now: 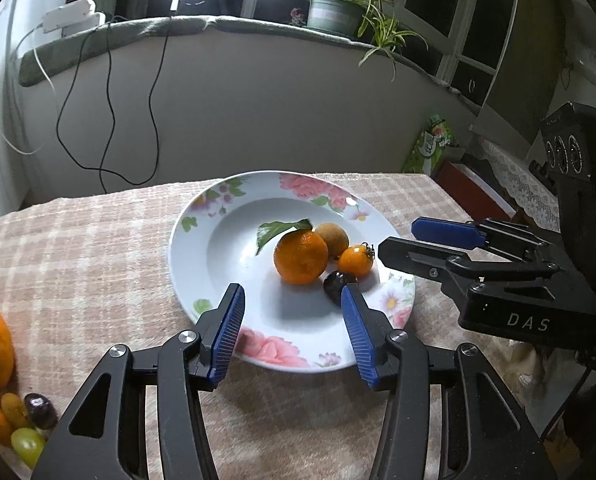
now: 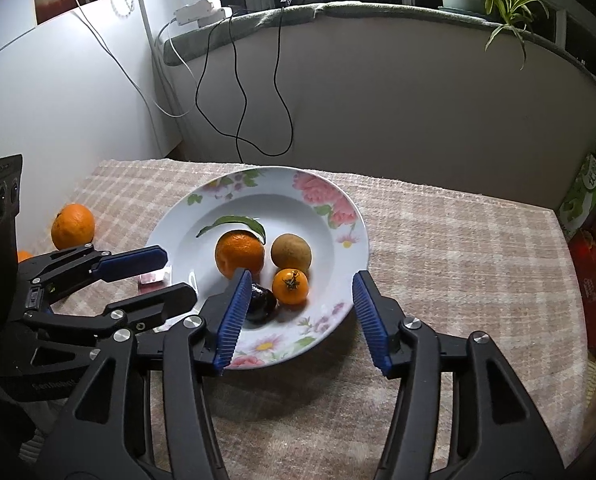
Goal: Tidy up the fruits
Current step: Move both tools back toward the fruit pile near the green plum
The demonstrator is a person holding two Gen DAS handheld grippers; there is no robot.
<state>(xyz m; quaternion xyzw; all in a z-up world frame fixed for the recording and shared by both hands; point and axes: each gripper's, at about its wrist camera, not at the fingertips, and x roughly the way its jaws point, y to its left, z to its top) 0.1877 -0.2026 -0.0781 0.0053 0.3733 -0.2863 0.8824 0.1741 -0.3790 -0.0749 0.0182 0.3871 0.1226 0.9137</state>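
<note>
So your left hand-held gripper [image 1: 292,308] is hanging over the near rim of the flowered plate [image 1: 202,236] with its blue pads apart and nothing between them, and your right hand-held gripper [image 2: 302,294] is doing the same from its side, pads spread wide and empty too. On the plate you've got a little cluster: a mandarin [image 1: 300,256] with a green leaf [image 1: 276,230] tucked behind it, a brownish round fruit [image 1: 334,238] right against it, a small orange tomato [image 1: 355,260] with its stem cap up, and a dark grape [image 1: 334,284] at the front, touching the tomato and partly hidden behind a finger in both views. The plate sits on the desk [image 1: 78,264], which is covered in a checked pink-and-cream cloth. Off to your left, well apart from the plate, there's another orange [image 2: 73,226] lying on the cloth, and in the left wrist view you can see more loose bits near it: a green grape [image 1: 28,446], a dark grape [image 1: 40,410] and a yellowish one [image 1: 14,408]. Black cables [image 1: 110,120] hang down the wall behind, with a potted plant [image 1: 338,8] up on the ledge.
</note>
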